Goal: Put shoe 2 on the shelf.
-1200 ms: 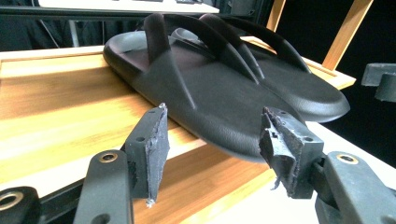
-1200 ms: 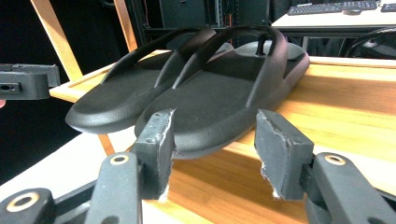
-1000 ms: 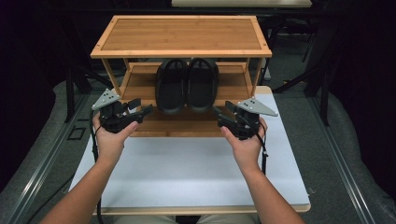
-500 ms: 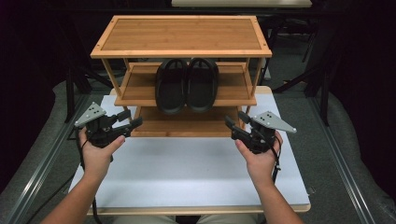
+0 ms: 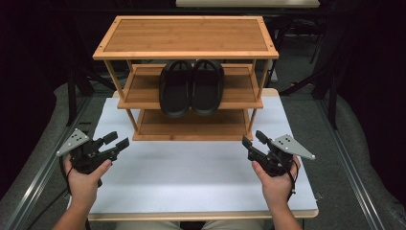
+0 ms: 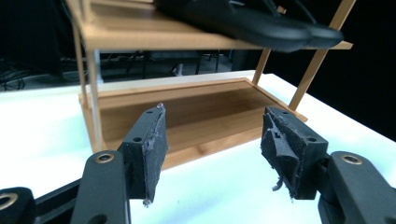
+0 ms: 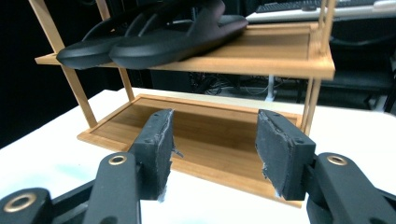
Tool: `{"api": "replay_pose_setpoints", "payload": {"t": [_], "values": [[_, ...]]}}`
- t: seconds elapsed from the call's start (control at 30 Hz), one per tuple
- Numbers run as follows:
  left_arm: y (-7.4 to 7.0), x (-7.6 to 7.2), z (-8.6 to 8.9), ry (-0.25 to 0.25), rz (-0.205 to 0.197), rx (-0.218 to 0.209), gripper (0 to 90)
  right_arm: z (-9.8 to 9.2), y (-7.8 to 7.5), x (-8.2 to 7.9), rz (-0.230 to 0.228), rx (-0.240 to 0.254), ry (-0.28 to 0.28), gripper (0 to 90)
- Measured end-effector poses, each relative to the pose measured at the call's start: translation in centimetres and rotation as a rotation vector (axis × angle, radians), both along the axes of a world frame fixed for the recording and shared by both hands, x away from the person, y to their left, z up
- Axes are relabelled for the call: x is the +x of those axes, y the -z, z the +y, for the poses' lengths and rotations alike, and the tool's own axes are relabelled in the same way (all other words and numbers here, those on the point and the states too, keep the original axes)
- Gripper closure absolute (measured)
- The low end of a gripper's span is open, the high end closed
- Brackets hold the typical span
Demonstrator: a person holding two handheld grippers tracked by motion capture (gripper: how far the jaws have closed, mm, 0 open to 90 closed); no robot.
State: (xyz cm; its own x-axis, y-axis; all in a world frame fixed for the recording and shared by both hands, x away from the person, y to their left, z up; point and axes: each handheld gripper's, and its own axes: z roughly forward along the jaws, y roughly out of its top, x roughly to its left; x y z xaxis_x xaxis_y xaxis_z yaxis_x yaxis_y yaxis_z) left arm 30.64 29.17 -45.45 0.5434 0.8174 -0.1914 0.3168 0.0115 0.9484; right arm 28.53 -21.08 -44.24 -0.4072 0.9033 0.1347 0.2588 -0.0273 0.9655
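Left gripper jaws apart, wooden rack ahead, seemingly black slippers above

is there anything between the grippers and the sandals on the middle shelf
Nothing visible. Both the left gripper and right gripper are open over bare table, and the sandals overhang the middle shelf front.

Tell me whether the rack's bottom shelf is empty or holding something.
Empty: the bottom shelf shows bare wood in all three views. The black slippers sit side by side on the middle shelf.
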Motion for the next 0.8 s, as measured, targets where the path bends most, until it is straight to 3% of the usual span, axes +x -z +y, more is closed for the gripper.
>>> {"api": "replay_pose_setpoints", "payload": {"t": [0.2, 0.37, 0.53, 0.73, 0.8], "values": [[2.1, -0.7, 0.7, -0.018, 0.037, -0.008, 40.7, -0.5, 2.0, -0.6, 0.014, 0.015, 0.033, 46.3], [3.7, -1.0, 0.9, -0.022, 0.068, -0.005, 40.6, -1.0, 3.3, -1.0, 0.013, -0.003, 0.075, 46.3], [4.9, -1.1, 1.0, -0.028, 0.086, 0.015, 40.1, -1.3, 5.1, -1.4, 0.038, -0.020, 0.092, 46.3], [6.6, -0.7, 0.7, -0.005, 0.106, 0.076, 39.9, -1.4, 7.3, -1.2, 0.058, -0.053, 0.111, 46.3], [7.4, -0.5, 0.5, 0.003, 0.129, 0.093, 39.9, -1.4, 8.6, -0.9, 0.093, -0.068, 0.104, 46.3]]}}
